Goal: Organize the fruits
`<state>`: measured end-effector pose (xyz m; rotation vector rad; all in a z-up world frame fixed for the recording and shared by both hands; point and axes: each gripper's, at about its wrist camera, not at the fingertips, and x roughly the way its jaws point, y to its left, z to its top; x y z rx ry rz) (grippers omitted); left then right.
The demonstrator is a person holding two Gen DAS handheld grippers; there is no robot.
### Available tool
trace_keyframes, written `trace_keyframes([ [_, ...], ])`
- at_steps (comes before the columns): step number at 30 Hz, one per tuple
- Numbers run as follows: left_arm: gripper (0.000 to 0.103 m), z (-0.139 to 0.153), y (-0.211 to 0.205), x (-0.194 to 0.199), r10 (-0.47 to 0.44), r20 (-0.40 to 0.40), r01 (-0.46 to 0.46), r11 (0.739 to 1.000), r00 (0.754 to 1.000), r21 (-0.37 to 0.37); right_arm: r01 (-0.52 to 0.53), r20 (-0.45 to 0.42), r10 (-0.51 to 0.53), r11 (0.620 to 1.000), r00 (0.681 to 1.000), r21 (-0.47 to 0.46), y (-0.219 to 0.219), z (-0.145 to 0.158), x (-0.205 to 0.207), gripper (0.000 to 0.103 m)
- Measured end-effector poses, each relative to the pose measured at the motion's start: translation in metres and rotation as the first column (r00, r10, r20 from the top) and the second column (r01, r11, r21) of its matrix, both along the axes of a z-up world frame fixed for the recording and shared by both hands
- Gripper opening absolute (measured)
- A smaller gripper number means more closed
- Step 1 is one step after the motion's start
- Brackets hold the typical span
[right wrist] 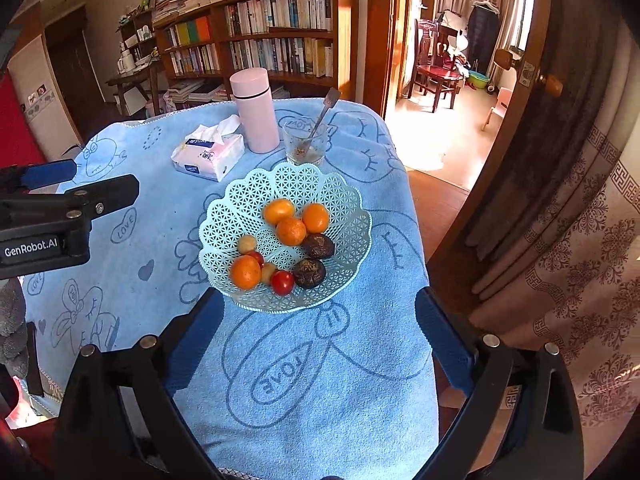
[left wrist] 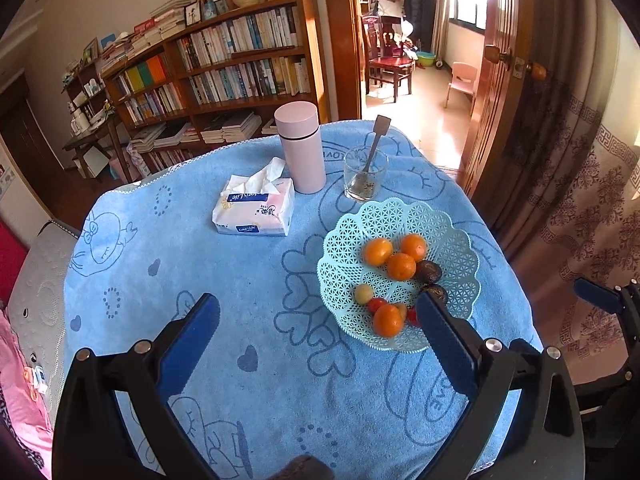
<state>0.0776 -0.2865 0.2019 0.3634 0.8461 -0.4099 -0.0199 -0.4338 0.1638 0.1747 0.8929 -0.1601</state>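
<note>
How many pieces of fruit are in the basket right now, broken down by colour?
In the light blue basket:
Orange fruits: 4
Dark brown fruits: 2
Red fruits: 2
Pale yellow fruits: 2
Total: 10

Each gripper, left gripper and right gripper, has a matte black frame. The two jaws carry ribbed blue pads. Round silver screws sit at the finger bases. At the left edge of the right wrist view, the left gripper's housing bears white "GenRobot.AI" lettering.
</note>
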Motion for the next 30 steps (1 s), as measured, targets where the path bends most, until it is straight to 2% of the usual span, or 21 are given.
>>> trace_keyframes([
  [10, 0.098, -0.009, -0.025, 0.002, -0.045, -0.017, 0.045, 0.999, 0.999, 0.024, 0.011, -0.008, -0.011, 1.0, 1.0, 0.006, -0.012, -0.004, -0.001, 0.098],
  [17, 0.098, -0.016, -0.027, 0.005, -0.058, -0.035, 0.059, 0.998, 0.998, 0.021, 0.014, -0.035, -0.013, 1.0, 0.999, 0.012, -0.015, -0.013, -0.001, 0.098],
  [24, 0.098, -0.025, -0.011, 0.009, -0.032, -0.064, 0.034, 0.999, 0.997, 0.033, -0.011, -0.068, 0.013, 0.999, 0.998, 0.031, -0.001, -0.024, 0.003, 0.098],
  [30, 0.098, -0.042, 0.026, 0.016, 0.057, -0.124, -0.052, 0.998, 0.991, 0.048, -0.059, -0.117, 0.066, 0.996, 0.991, 0.07, 0.023, -0.042, 0.014, 0.098],
])
